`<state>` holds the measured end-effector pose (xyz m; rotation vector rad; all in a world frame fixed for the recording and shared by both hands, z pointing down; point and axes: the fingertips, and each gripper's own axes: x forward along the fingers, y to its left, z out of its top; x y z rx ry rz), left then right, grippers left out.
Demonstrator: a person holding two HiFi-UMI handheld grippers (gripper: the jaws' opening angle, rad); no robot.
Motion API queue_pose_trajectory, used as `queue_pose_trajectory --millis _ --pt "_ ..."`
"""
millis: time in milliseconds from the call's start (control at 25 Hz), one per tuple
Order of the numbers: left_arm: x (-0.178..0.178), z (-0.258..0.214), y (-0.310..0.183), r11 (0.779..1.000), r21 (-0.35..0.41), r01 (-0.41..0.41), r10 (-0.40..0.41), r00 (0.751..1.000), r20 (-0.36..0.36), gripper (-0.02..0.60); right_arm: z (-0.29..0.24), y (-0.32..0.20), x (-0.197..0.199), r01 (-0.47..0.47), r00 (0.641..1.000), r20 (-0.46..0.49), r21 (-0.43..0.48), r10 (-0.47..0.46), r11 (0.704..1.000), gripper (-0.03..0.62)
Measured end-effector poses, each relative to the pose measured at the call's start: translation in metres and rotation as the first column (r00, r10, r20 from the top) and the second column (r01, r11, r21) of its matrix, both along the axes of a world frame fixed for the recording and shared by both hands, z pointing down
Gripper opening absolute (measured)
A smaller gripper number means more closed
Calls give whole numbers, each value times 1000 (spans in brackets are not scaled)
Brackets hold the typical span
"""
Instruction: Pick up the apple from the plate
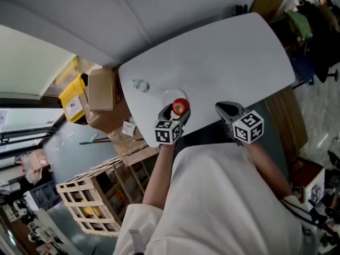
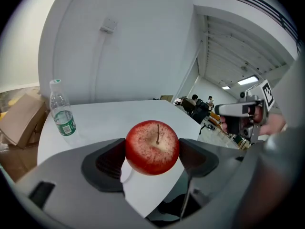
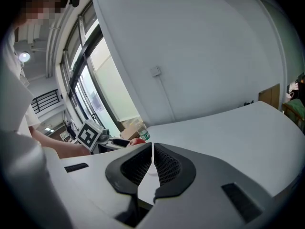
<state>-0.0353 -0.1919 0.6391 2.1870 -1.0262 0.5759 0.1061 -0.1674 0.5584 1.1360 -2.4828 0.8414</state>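
Note:
A red apple (image 1: pixel 180 107) with a thin stem sits between the two dark pads of my left gripper (image 1: pixel 177 113), which is shut on it near the front edge of the white table (image 1: pixel 223 57). In the left gripper view the apple (image 2: pixel 152 148) fills the gap between the jaws, and a pale curved plate rim (image 2: pixel 125 171) shows just under it. I cannot tell whether the apple touches the plate. My right gripper (image 1: pixel 227 110) hovers to the right of the apple, shut (image 3: pixel 151 159) with nothing in it. A sliver of the apple (image 3: pixel 137 141) shows past it.
A clear water bottle (image 1: pixel 141 85) with a green label (image 2: pixel 61 113) stands on the table left of the apple. Cardboard boxes (image 1: pixel 101 89), a yellow bin (image 1: pixel 71 101) and a wooden crate (image 1: pixel 90 201) sit on the floor to the left. The table's front edge runs just below both grippers.

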Motion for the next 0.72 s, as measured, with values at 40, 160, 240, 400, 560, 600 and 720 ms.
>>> queue_pose_trajectory --millis 40,160,240,400,560,600,720 --pt "1 -3 2 1000 3 15 -15 1000 -2 357 0 0 2 8 1000 3 0 -8 1000 38" --pt "6 -10 11 998 9 54 -54 999 -6 357 0 1 8 40 999 13 5 -40 999 38" --pt "11 -13 18 997 16 75 -75 997 -6 357 -1 4 12 61 998 20 11 -61 998 38" --pt "24 -24 33 991 38 125 -125 992 -8 357 -5 12 25 112 993 34 22 -112 994 38" --pt "37 -34 53 983 60 175 -174 985 -16 357 -8 26 39 172 984 35 33 -173 985 38" --pt "39 -34 57 980 65 188 -187 982 -14 357 -8 28 41 190 981 34 36 -191 981 38" --pt "40 -35 72 970 76 231 -232 973 -2 357 -8 35 45 242 969 39 45 -244 969 38"
